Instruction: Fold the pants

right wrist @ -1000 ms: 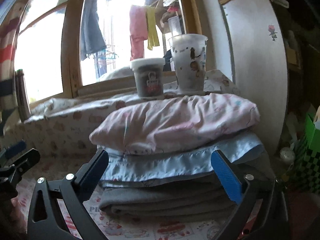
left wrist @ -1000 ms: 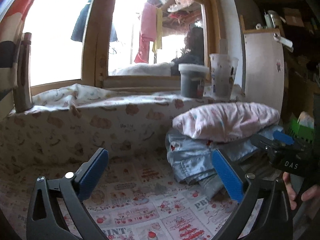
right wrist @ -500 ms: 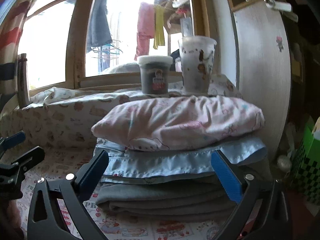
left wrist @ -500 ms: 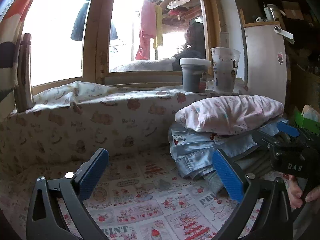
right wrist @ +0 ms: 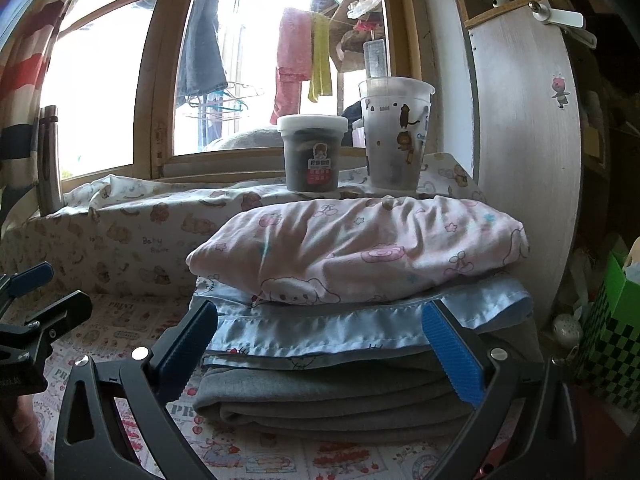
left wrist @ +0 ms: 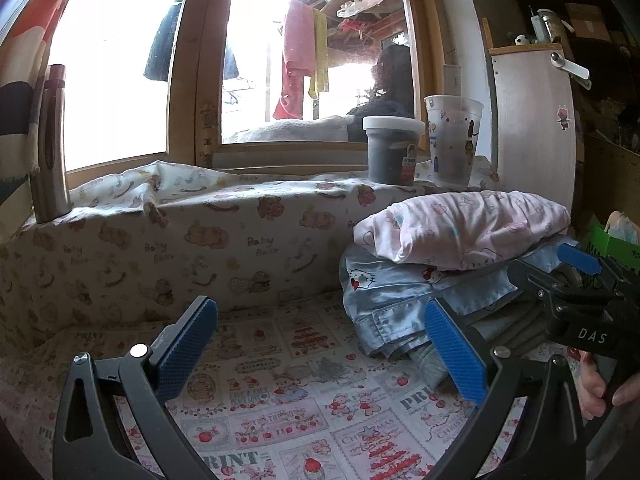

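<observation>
A stack of folded clothes lies on the patterned cloth surface (left wrist: 304, 392). Folded pink printed pants (right wrist: 360, 248) lie on top, over a light blue garment (right wrist: 328, 334) and a grey one (right wrist: 328, 396). The stack also shows in the left wrist view, with the pink pants (left wrist: 464, 228) at the right. My right gripper (right wrist: 320, 348) is open and empty, just in front of the stack, its jaws wide at the blue and grey layers. My left gripper (left wrist: 320, 344) is open and empty, left of the stack over the cloth. The right gripper (left wrist: 576, 280) shows at the right edge there.
A dark tub (right wrist: 312, 152) and a printed cup (right wrist: 394, 132) stand on the window ledge behind the stack. A metal bottle (left wrist: 50, 144) stands at the ledge's left. A white cabinet side (right wrist: 528, 152) rises right of the stack, a green box (right wrist: 612, 332) beyond it.
Both grippers have tilted slightly, so the stack and the ledge sit a little lower and nearer in both views. Neither gripper has taken hold of anything.
</observation>
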`<state>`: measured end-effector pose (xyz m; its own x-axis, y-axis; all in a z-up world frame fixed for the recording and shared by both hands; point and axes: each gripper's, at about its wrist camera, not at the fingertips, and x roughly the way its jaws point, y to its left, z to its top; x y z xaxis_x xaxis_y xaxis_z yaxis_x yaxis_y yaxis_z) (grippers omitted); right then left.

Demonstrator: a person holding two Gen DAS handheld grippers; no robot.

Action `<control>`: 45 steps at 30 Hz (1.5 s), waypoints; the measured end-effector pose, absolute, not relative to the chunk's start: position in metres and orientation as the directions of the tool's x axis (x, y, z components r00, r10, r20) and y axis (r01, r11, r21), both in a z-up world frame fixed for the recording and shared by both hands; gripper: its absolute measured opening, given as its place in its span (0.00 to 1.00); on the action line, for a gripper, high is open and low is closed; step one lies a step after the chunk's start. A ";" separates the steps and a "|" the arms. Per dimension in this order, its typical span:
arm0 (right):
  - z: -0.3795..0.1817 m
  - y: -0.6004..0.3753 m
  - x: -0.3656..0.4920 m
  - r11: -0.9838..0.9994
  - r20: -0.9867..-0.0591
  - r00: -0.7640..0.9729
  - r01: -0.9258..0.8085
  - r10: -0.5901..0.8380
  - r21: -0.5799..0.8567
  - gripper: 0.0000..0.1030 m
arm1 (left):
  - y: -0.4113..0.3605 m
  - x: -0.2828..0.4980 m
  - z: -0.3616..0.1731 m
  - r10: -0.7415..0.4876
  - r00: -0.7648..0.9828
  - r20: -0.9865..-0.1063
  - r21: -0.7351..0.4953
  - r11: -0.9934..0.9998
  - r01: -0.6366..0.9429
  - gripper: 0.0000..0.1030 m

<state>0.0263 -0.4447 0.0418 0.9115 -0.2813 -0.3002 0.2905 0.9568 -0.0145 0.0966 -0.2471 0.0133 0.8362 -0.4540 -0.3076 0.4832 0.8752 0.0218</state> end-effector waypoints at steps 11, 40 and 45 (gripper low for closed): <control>0.041 -0.445 0.027 0.957 -0.306 0.910 0.290 -0.280 -0.014 1.00 | -0.246 0.097 0.013 -0.444 0.841 -0.309 0.021 0.881 0.473 1.00; 0.041 -0.443 0.029 0.964 -0.303 0.917 0.264 -0.258 -0.021 1.00 | -0.246 0.096 0.013 -0.444 0.839 -0.315 0.024 0.880 0.475 1.00; 0.041 -0.443 0.029 0.965 -0.304 0.917 0.263 -0.257 -0.022 1.00 | -0.246 0.096 0.013 -0.449 0.836 -0.316 0.023 0.877 0.480 1.00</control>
<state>0.0293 -0.4432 0.0407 0.9175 -0.2568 -0.3038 0.2629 0.9646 -0.0215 0.0961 -0.2463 0.0128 0.8356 -0.4490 -0.3164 0.4799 0.8771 0.0226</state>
